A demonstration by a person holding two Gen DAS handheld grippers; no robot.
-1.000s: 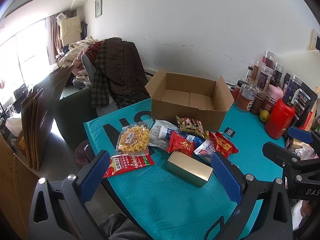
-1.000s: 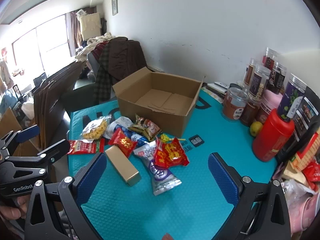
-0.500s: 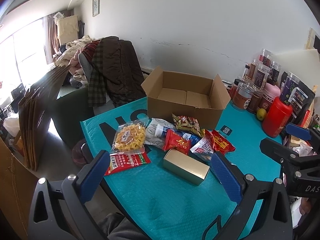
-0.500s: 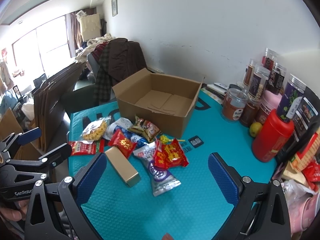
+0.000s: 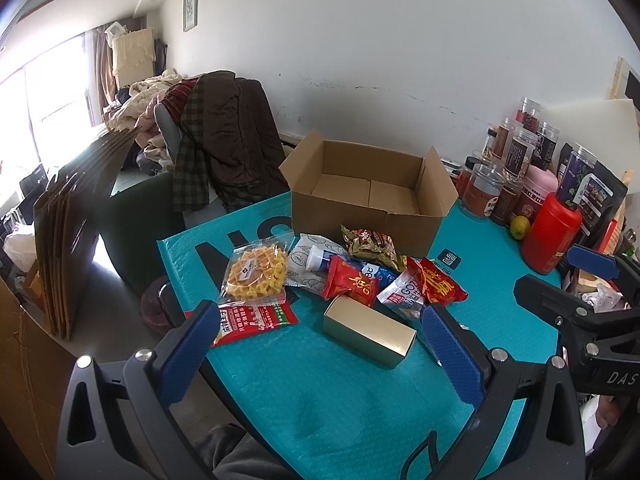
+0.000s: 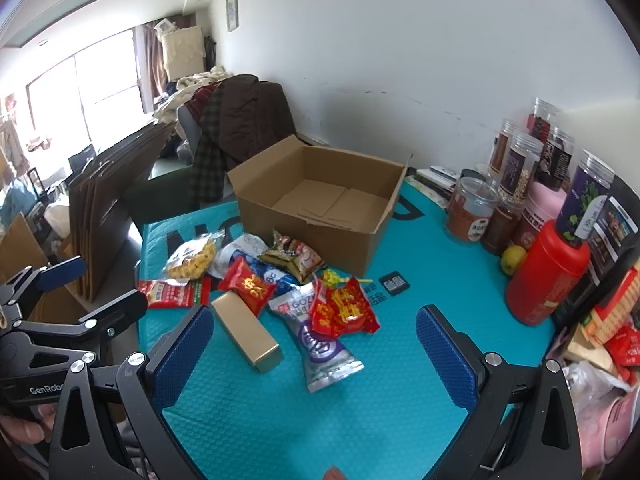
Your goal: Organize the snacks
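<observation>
On the silver packet (image 6: 320, 336), purple "GOZI" lettering

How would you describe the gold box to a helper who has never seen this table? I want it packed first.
Start at the open cardboard box at the back of the teal table; a heap of snack packets lies in front of it. At the heap's near edge lies the gold box, on its side. It is the only rigid, plain metallic thing there; all its neighbours are soft printed packets.
</observation>
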